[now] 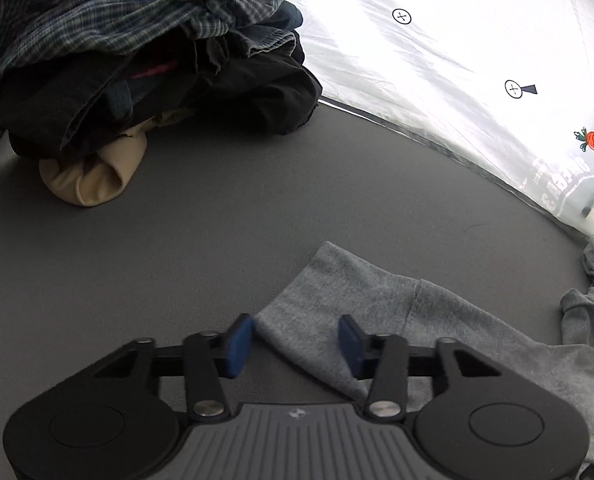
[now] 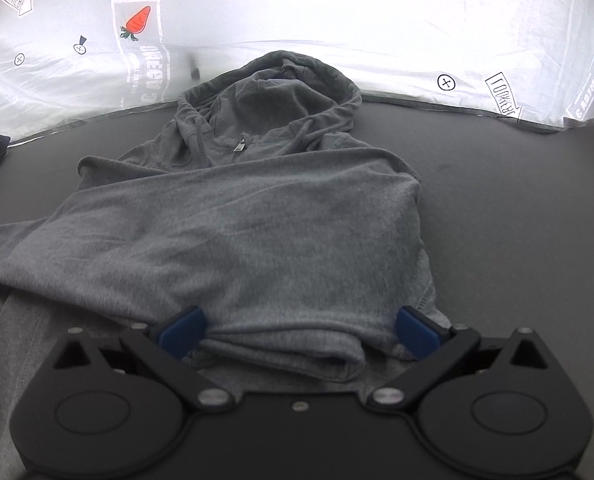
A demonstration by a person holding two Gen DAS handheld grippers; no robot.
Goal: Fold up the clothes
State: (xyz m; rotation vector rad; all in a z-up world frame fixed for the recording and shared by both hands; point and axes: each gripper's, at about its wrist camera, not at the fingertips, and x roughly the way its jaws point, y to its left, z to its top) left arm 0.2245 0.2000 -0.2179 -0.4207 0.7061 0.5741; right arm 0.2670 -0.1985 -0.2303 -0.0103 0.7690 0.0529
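Note:
A grey zip hoodie [image 2: 249, 216] lies on the dark grey table [image 2: 517, 208], hood at the far end against the white sheet, one sleeve folded across its body. My right gripper [image 2: 299, 332] is open, its blue pads either side of the hoodie's folded near hem. In the left wrist view a grey sleeve [image 1: 361, 304] lies flat, its cuff pointing away. My left gripper [image 1: 295, 344] is open, pads straddling the sleeve's near-left edge, low over it.
A pile of unfolded clothes [image 1: 137, 52], plaid shirt on top, black and beige items beneath, sits at the far left of the table [image 1: 201, 240]. A white printed sheet [image 1: 457, 60] with carrot pictures borders the table's far edge.

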